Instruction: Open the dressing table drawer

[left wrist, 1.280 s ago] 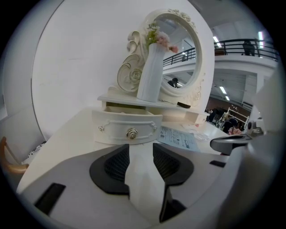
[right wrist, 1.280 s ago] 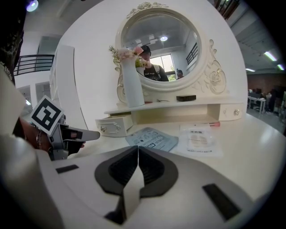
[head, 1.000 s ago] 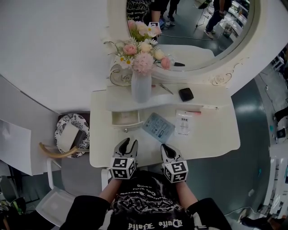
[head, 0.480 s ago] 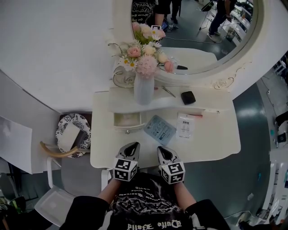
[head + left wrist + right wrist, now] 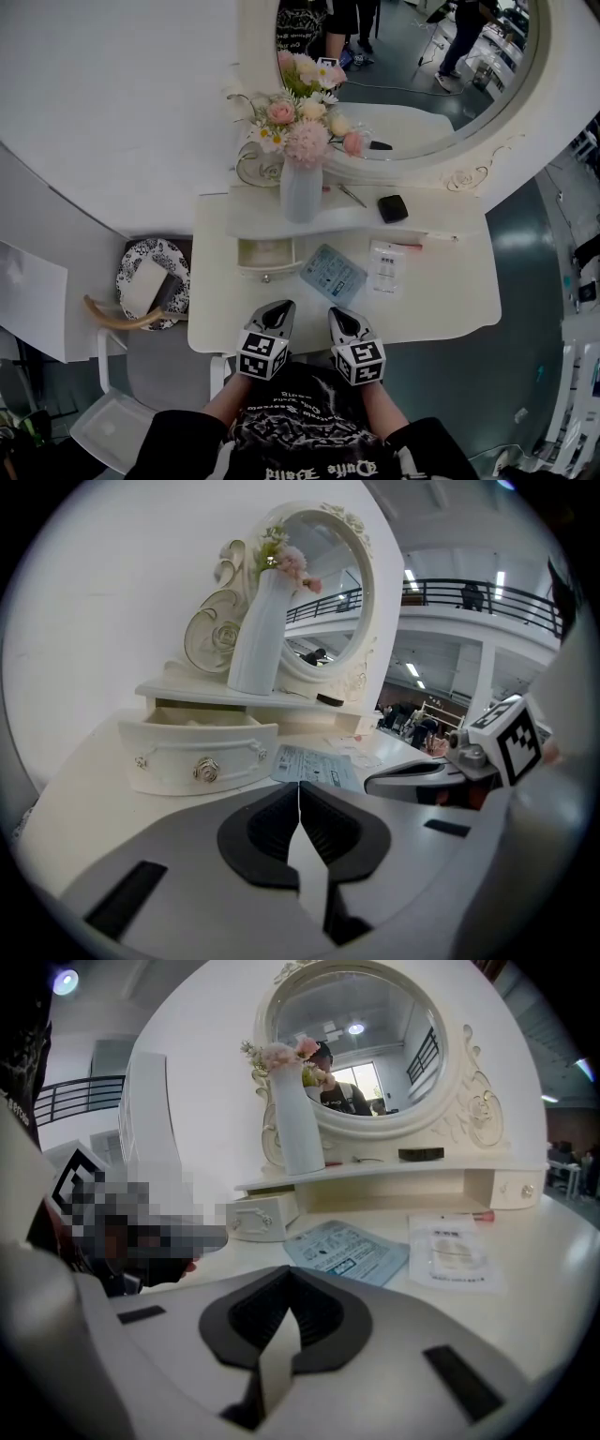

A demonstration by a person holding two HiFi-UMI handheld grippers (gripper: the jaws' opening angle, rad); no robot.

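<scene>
Across white tabletop (image 5: 450,291), looking at drawer (image 5: 267,255) already pulled out at back left, knob (image 5: 206,770) facing front, dead ahead of left gripper (image 5: 279,308), right gripper (image 5: 339,317) farther aside, both pressed together, empty.

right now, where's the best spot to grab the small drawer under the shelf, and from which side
Probably the round rose-shaped knob in the middle of the drawer front, coming straight at it from the front. It is the only part that sticks out far enough to pinch. The left claw is shut, so it would need opening first.
</scene>
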